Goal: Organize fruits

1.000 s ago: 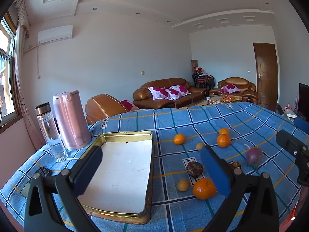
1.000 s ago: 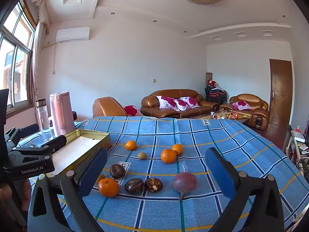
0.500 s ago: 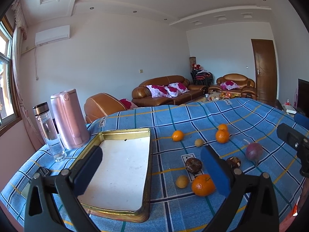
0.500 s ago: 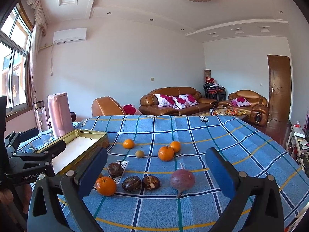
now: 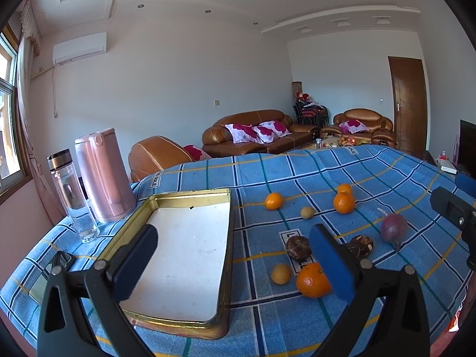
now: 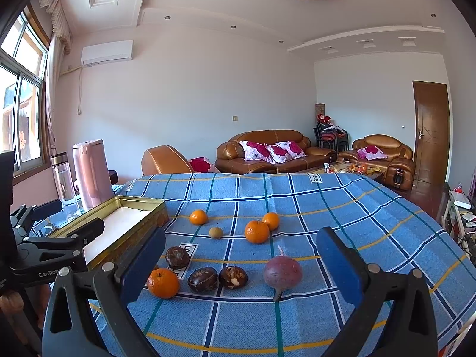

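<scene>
A gold tin tray (image 5: 229, 238) (image 6: 139, 200) with a white floor lies empty on the blue checked cloth. Right of it lie several oranges, the nearest one (image 5: 312, 280) (image 6: 163, 282) at the front, three dark brown fruits (image 6: 203, 279), two small yellowish fruits (image 5: 280, 273) and a purple round fruit (image 5: 393, 228) (image 6: 282, 271). My left gripper (image 5: 233, 255) is open and empty, hovering over the tray's near right side. My right gripper (image 6: 241, 260) is open and empty above the front fruits.
A pink kettle (image 5: 102, 175) and a clear bottle (image 5: 71, 196) stand left of the tray. A dark flat object (image 5: 61, 261) lies at the cloth's left edge. Sofas stand behind the table.
Both views have shifted slightly; the fruits sit a little lower and closer in the frames. Nothing on the table has moved and both grippers stay open.
</scene>
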### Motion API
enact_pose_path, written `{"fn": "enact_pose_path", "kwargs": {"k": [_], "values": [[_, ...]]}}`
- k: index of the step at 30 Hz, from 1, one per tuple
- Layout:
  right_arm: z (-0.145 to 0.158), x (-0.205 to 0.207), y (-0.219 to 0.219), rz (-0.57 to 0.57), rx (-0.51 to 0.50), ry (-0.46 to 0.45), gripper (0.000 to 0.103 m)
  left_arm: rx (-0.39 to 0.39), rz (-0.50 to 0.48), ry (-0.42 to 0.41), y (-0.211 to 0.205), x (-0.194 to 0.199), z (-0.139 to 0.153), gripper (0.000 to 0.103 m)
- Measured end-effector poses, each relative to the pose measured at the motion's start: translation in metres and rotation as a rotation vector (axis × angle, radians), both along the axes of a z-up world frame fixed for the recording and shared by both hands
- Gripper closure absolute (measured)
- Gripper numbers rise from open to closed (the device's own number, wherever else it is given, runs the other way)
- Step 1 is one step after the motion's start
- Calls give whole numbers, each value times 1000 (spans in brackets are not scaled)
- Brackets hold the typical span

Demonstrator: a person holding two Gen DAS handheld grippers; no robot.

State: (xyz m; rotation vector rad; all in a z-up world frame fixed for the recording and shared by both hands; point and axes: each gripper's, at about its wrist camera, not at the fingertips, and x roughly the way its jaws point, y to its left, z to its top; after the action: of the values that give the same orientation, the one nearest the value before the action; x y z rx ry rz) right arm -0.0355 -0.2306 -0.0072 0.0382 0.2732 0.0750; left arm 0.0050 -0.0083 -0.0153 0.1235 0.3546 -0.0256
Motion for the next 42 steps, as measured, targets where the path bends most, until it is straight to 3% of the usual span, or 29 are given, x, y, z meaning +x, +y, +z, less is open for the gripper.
{"fn": "enact_pose_path", "kwargs": {"k": [25,35,38,42], "values": [[-9,4,-5,-3,8,26,1,8,-2,24,-5,5,-10,0],[-34,21,-28,-56,34,102,1,11,-29,81,-16,20,-30,1],[-41,25,-36,-71,45,124,1,5,-80,121,-25,26,-36,10],[-49,29,-41,-75,47,151,1,-20,-145,202,-37,35,-45,33]]}}
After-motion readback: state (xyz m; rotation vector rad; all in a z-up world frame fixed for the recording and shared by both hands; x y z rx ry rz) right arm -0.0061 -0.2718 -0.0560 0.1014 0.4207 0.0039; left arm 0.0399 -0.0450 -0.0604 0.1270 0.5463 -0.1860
